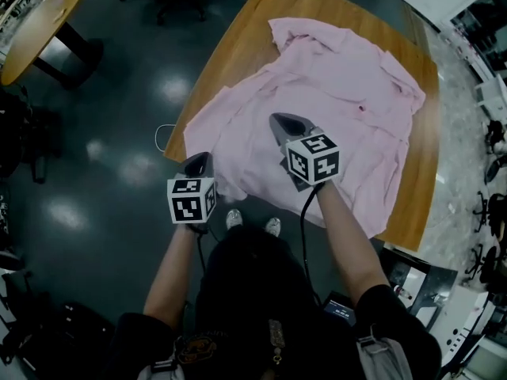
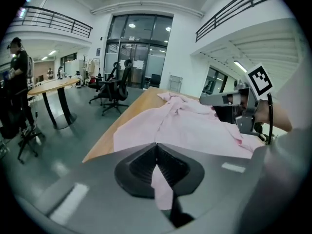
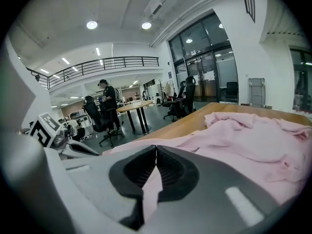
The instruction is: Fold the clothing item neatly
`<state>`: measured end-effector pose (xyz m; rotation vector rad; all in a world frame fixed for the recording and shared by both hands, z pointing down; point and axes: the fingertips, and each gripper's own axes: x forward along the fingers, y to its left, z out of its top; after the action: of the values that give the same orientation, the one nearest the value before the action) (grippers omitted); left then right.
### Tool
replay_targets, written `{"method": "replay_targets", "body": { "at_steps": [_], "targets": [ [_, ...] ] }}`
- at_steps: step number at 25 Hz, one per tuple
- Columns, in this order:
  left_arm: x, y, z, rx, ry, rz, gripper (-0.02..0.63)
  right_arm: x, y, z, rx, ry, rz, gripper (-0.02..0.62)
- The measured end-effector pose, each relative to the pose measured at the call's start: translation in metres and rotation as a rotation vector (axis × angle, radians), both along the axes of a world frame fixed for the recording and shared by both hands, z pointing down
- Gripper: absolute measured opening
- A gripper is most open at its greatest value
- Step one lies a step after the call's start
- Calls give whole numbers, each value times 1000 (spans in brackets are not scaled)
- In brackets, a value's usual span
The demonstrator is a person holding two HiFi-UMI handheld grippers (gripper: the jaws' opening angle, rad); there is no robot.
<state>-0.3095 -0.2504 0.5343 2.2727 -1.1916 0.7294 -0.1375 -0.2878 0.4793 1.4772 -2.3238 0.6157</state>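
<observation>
A pink shirt (image 1: 333, 93) lies spread and rumpled over a wooden table (image 1: 238, 46). My left gripper (image 1: 198, 158) is at the shirt's near left corner, off the table's edge. In the left gripper view it (image 2: 156, 147) is shut, with a strip of pink cloth (image 2: 163, 186) pinched between its jaws. My right gripper (image 1: 279, 119) is over the shirt's near middle. In the right gripper view it (image 3: 156, 150) is also shut on a fold of the shirt (image 3: 253, 135). The left gripper view shows the shirt (image 2: 195, 126) stretching away and the right gripper (image 2: 243, 101) beyond it.
A round wooden table (image 1: 40, 18) stands far left on the dark floor, with office chairs (image 2: 114, 89) behind it. One person stands at the left (image 2: 17, 77); more people (image 3: 109, 104) are near another table. My shoes (image 1: 252, 222) are at the table's near edge.
</observation>
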Motion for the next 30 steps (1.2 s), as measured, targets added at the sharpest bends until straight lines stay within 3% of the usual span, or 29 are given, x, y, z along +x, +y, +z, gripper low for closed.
{"method": "replay_targets", "body": {
  "at_steps": [3,8,11,15,21,24,26,27,28,30],
  "targets": [
    [-25,0,8,-13,-32,-65,32,-3,-27,13,-21,16,-10,6],
    [-43,-5,22,-50,-75,-125,152,8,-74,36,-78,52,-3,40],
    [-45,-4,28,-83,-76,-129,207,17,-99,49,-112,69,19,137],
    [-50,1,37,-118,-56,-151,241,24,-115,62,-163,88,62,160],
    [-42,3,46,-143,-57,-115,235,22,-128,77,-206,42,93,159],
    [-40,1,44,-126,-74,-109,212,16,-132,71,-185,42,99,94],
    [-43,1,42,-115,-90,-119,146,13,-130,65,-177,51,84,22],
    [-44,1,41,-113,-92,-120,68,11,-128,62,-174,52,74,3],
    [-45,3,39,-114,-88,-117,38,11,-127,58,-170,51,68,3],
    [-45,6,33,-113,-73,-98,37,14,-124,50,-158,48,72,3]
  ]
}}
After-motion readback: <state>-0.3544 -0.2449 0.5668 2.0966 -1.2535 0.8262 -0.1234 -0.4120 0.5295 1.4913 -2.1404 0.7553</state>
